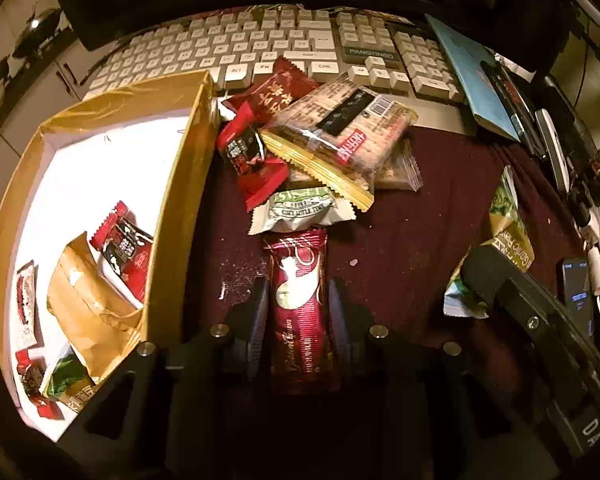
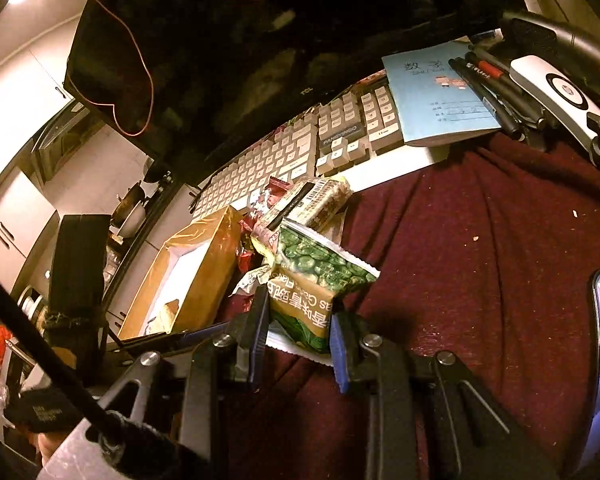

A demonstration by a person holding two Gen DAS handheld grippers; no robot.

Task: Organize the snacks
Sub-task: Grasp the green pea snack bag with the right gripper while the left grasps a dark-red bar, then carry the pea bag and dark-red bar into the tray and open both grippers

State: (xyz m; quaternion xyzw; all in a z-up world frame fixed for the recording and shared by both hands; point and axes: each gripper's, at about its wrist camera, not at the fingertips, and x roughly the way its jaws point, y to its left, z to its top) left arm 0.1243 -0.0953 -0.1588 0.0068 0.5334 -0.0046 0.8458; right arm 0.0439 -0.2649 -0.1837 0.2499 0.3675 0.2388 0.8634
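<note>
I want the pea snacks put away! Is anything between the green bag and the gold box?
Yes. The right gripper holds the green pea snack bag over the maroon cloth; a pile of snack packets lies beside the gold cardboard box, partly between them.

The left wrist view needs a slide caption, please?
Left gripper straddles a red stick packet beside the gold box.

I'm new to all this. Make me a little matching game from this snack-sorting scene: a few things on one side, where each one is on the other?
Things:
1. dark red snack stick
2. green pea packet
3. tan paper bag
4. blue notebook

Places:
A. inside the gold-edged box
B. between the left gripper fingers
C. lying partly on the keyboard
D. between the right gripper fingers

Pairs: 1-B, 2-D, 3-A, 4-C
</note>
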